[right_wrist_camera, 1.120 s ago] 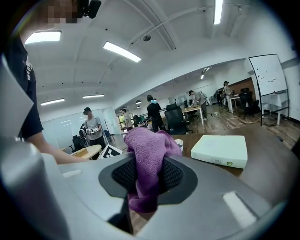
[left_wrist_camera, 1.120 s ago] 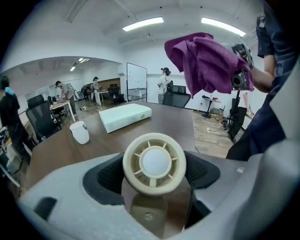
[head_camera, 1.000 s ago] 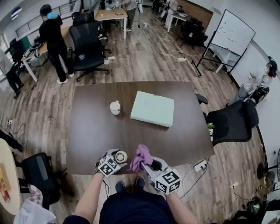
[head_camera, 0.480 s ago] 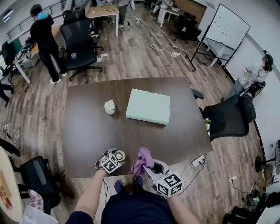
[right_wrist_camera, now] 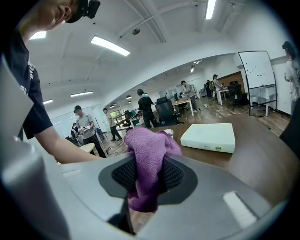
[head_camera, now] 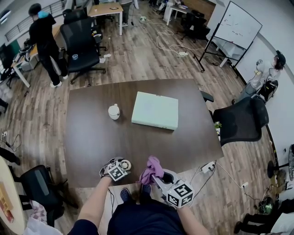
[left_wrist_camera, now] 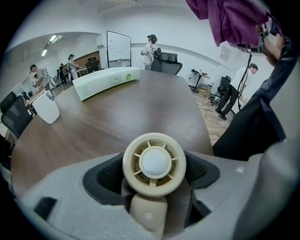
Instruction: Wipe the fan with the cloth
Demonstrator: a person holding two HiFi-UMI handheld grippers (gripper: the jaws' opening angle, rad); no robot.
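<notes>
At the near edge of the table (head_camera: 92, 137), the left gripper (head_camera: 120, 168) pinched a small fan (left_wrist_camera: 154, 164) by its stem. Just beside it, the right gripper (head_camera: 161, 177) clamped a purple cloth (right_wrist_camera: 147, 154). Fan and cloth were apart; the wiping looked unstarted.

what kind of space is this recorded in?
Most likely an open-plan office or lab workspace: a whiteboard on a stand, a black office chair near a desk, other people at work, and cables trailing over the wood floor.
</notes>
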